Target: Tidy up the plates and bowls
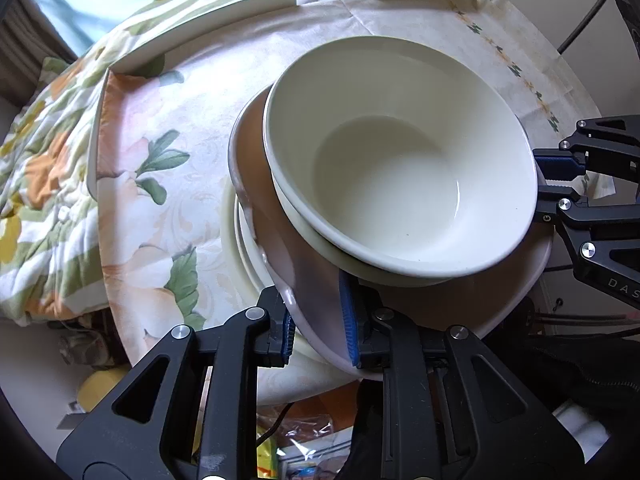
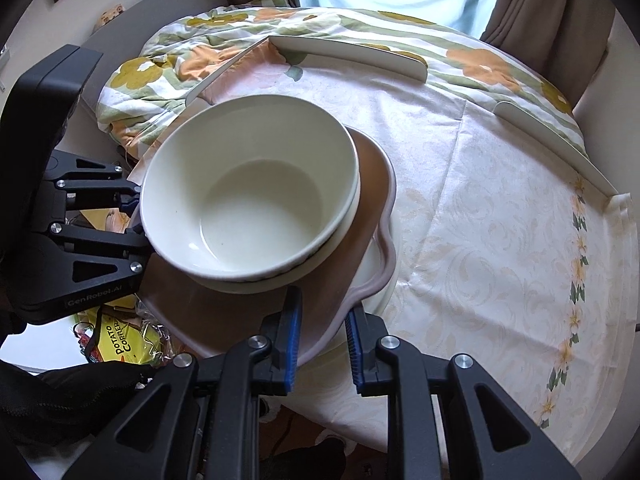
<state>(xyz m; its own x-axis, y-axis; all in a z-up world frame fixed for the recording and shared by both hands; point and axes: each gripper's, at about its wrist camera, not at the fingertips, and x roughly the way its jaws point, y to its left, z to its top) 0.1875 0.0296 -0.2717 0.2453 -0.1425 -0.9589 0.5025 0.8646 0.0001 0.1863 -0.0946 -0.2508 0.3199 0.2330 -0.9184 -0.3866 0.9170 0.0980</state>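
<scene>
While both tongs close on one brown plate [image 1: 280, 240], the whole stack sits at the near edge of the bench [image 2: 480, 240], partly overhanging it. Left tongs [image 1: 318, 322]: blue pads either side of the plate's pale wavy rim, pinching it. Right tongs [image 2: 322, 342]: same hold on the rim at the opposite side, one finger above the plate, one below.

On the brown plate: a white bowl [image 1: 400, 152], nested in a second bowl [image 2: 304, 276] whose rim shows beneath it. Top bowl holds nothing.

Under the brown plate: white plates [image 1: 244, 248], edges showing toward the bench's middle. Cannot tell whether the brown plate rests on them or is lifted clear.

Bench covered with a pale floral cloth [image 2: 500, 184]; low white rails [image 2: 348, 56] along its far edges. Flowered quilt [image 2: 168, 68] beyond the far edge. Yellow snack bag [image 2: 120, 340] down below the near edge.
</scene>
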